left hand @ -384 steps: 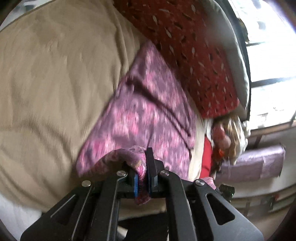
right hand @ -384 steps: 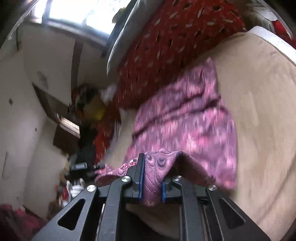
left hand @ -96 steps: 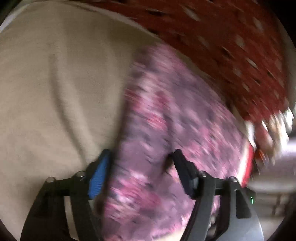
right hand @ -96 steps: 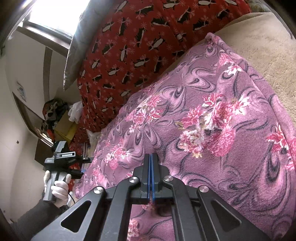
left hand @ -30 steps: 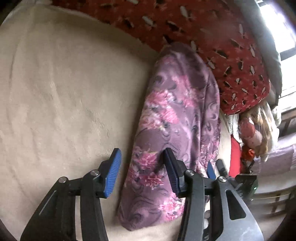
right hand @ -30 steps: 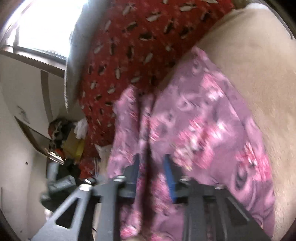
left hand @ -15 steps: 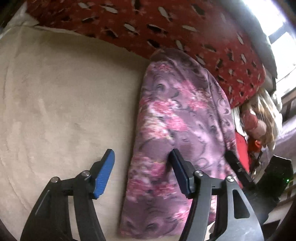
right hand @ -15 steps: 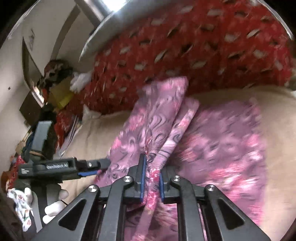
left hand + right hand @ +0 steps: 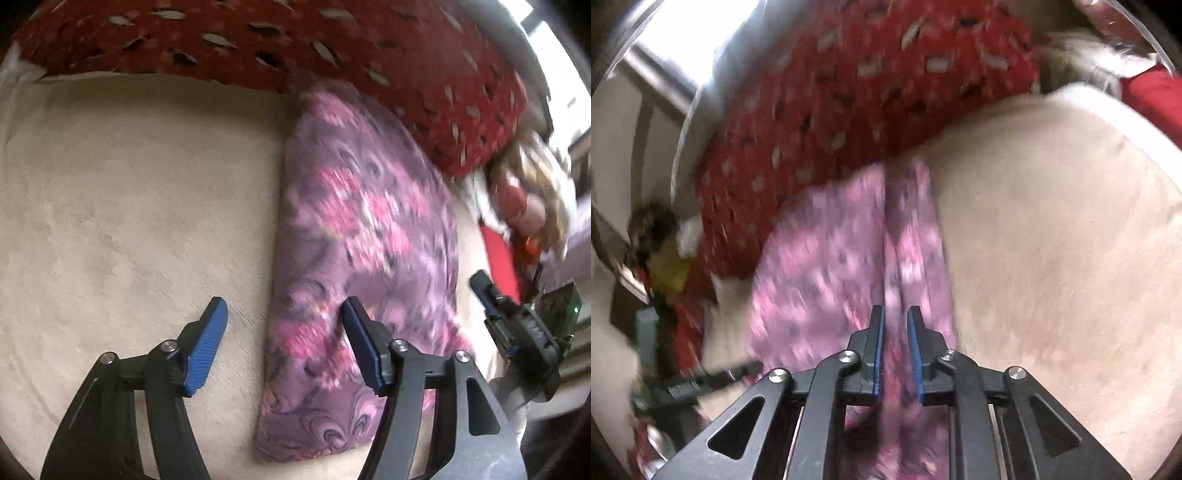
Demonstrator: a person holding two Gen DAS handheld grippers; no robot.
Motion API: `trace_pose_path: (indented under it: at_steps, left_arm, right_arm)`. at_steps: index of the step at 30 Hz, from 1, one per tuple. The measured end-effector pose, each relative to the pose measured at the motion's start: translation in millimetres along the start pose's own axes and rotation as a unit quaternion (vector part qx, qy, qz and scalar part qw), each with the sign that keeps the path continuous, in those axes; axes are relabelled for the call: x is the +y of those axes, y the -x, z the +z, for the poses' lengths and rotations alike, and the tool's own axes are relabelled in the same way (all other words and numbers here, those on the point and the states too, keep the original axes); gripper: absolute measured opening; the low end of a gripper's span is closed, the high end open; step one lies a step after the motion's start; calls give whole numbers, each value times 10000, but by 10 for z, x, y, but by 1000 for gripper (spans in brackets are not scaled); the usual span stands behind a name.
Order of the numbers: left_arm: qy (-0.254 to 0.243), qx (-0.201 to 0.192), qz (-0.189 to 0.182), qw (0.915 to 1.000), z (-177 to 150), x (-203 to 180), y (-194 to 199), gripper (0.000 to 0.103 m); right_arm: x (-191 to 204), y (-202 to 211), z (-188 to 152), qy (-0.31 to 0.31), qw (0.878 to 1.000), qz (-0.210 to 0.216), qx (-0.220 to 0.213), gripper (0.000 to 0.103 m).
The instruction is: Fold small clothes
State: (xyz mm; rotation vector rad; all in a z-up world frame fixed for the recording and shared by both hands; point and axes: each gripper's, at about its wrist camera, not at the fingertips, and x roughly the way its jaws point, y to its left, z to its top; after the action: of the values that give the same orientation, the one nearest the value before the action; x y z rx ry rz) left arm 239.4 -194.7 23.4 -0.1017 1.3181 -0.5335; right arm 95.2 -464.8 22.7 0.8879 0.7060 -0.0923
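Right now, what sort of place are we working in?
Probably a lived-in bedroom: a beige bed cover, a big red patterned pillow and a window behind it.

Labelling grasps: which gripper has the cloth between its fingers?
The right gripper: the purple flowered cloth runs between its narrow, opening fingers. The left gripper gapes wide, straddling the cloth's edge without pinching it.

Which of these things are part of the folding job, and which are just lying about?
Job: purple floral garment, left gripper, right gripper, its jaws opening with a fold of cloth between them.
Lying about: red patterned cushion, beige blanket, doll.
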Motion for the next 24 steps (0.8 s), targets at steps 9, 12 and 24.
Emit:
trace_pose_path:
  at_steps: [9, 12, 24]
  left_arm:
    - [-5, -181, -92, 9998, 17, 19, 40, 64]
    - [-63, -362, 80, 9993, -6, -15, 65, 65]
    - [-259, -198, 308, 9990, 62, -74, -5, 77]
  right_arm:
    - [377, -743, 344, 991, 9888, -653, 906, 19]
    - [474, -523, 405, 1172, 9918, -326, 402, 6]
    - [-30, -99, 205, 11, 9991, 47, 431, 20]
